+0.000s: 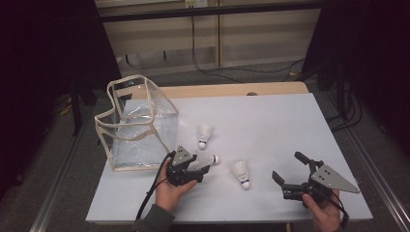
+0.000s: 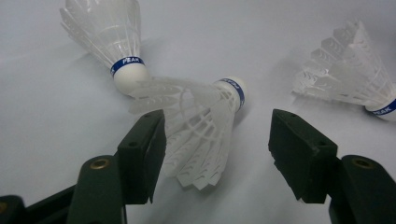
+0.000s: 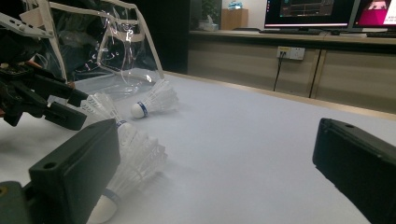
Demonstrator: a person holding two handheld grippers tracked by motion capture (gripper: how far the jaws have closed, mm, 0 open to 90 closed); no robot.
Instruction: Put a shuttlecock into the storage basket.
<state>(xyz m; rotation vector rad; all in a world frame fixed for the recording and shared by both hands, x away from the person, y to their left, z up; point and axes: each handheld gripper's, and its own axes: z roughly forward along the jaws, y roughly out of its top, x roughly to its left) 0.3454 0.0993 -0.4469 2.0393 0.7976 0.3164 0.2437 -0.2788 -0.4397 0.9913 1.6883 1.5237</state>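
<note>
Only high view: clear bag [image 1: 138,123] whole.

Clear plastic bag [image 1: 140,123] on the white table [image 1: 270,121]; two monitors [image 3: 310,11] and a cabinet [image 3: 280,60] beyond.

Three white feathered shuttlecocks lie on the table: one [image 1: 204,136] nearest the bag, one [image 1: 207,160] in the middle, one [image 1: 241,173] toward the right. One clear plastic bag [image 1: 138,123] with cream trim stands at the left. Two handheld grippers, left gripper [image 1: 196,169] and right gripper [image 1: 288,167]. Two monitors [image 3: 308,11] on the far counter.
</note>
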